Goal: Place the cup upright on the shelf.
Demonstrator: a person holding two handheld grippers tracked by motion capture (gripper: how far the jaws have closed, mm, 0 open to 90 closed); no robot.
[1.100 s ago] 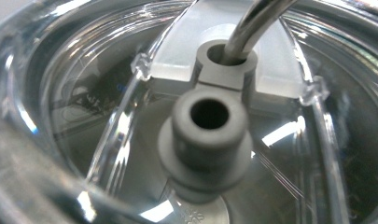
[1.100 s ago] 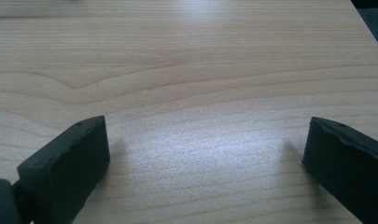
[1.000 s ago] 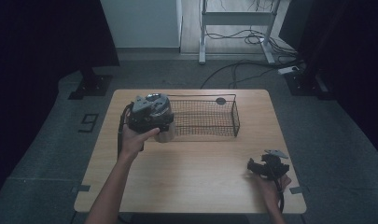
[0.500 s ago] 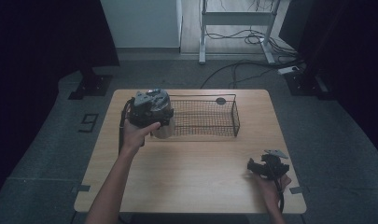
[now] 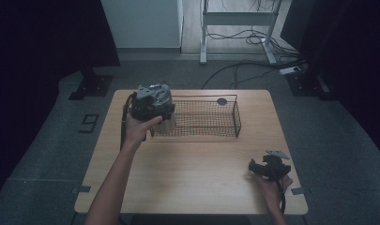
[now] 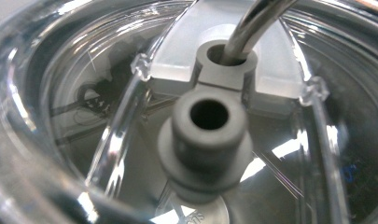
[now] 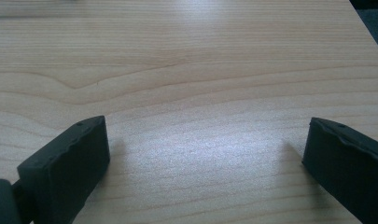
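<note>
My left gripper (image 5: 162, 118) hangs over the left end of a black wire basket (image 5: 236, 118), held in a hand. A clear plastic container (image 5: 165, 126) hangs under it at the basket's left end. In the left gripper view that clear container (image 6: 84, 116) is very close, with a grey round knob (image 6: 207, 140) and a bent metal rod (image 6: 252, 23) inside; the jaws are hidden. My right gripper (image 5: 255, 168) rests on the wooden table (image 5: 192, 178) at the front right. Its jaws (image 7: 205, 140) stand wide open over bare wood.
A small dark round thing (image 5: 221, 101) lies at the basket's far side. Beyond the table are cables (image 5: 244, 65) on the floor and a metal frame leg (image 5: 202, 33). Dark curtains hang at both sides.
The left gripper has moved slightly away and to the right with the clear container, toward the basket's left end. The right gripper has not moved.
</note>
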